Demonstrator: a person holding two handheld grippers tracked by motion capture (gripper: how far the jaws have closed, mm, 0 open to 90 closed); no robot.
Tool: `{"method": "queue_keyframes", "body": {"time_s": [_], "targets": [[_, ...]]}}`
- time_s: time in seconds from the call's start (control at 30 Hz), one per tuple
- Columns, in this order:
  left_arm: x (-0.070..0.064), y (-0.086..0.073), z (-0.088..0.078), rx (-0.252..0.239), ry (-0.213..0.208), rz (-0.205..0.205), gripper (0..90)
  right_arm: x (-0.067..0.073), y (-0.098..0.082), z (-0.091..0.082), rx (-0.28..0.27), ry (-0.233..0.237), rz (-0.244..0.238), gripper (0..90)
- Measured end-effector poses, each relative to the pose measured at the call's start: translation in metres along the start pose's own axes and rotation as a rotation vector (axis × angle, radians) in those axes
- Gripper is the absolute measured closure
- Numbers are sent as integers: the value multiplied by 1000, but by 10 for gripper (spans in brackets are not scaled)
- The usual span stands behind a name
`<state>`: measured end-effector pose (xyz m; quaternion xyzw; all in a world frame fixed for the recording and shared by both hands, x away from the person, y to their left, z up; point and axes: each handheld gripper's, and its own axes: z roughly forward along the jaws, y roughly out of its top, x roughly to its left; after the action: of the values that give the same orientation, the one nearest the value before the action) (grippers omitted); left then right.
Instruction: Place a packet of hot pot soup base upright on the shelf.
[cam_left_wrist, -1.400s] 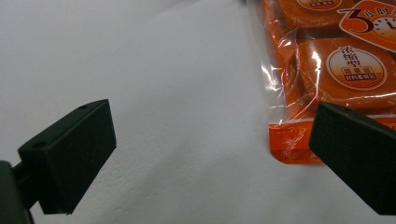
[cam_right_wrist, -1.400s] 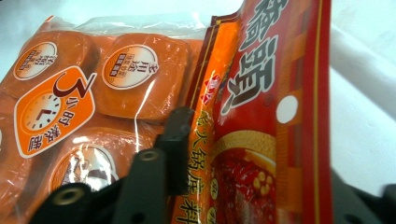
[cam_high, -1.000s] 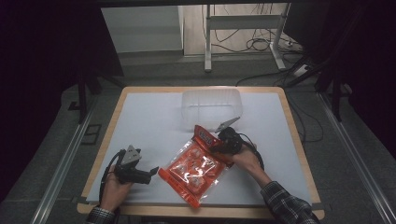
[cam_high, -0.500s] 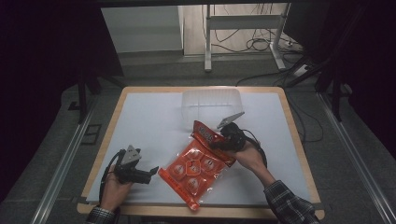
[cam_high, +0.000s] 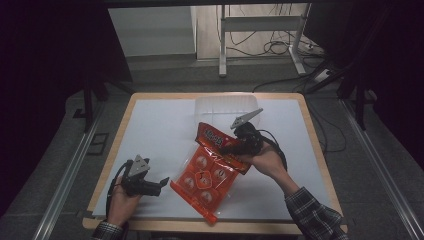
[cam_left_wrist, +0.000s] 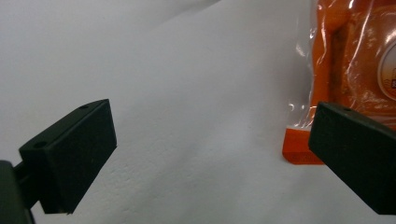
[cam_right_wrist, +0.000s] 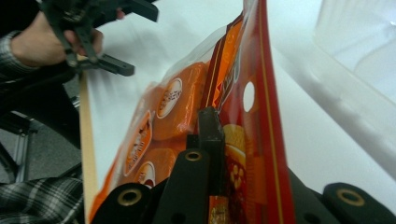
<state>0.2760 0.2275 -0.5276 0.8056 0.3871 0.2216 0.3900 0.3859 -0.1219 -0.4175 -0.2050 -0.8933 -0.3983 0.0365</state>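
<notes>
Between the right claw's (cam_high: 231, 148) clamped jaws, gripped: top edge of orange-red plastic snack bag (cam_high: 207, 172), lower end resting on white surface (cam_high: 155, 130). Left claw (cam_high: 161, 184) open wide, just beside bag's corner, apart.

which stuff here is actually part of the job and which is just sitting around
In the job:
- orange-red plastic snack packet, top edge lifted, lower end on the white table
- right gripper, shut on the packet's top
- left gripper, jaws open, beside the packet's lower end

Lying about:
- clear plastic tray at the far side of the table
- cables on the floor beyond
</notes>
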Motion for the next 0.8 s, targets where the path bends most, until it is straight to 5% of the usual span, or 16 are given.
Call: {"method": "queue_keyframes", "body": {"time_s": [0.8], "targets": [[1, 0, 0, -3, 3, -4, 8, 24, 43, -53, -15, -40, -76, 889]]}}
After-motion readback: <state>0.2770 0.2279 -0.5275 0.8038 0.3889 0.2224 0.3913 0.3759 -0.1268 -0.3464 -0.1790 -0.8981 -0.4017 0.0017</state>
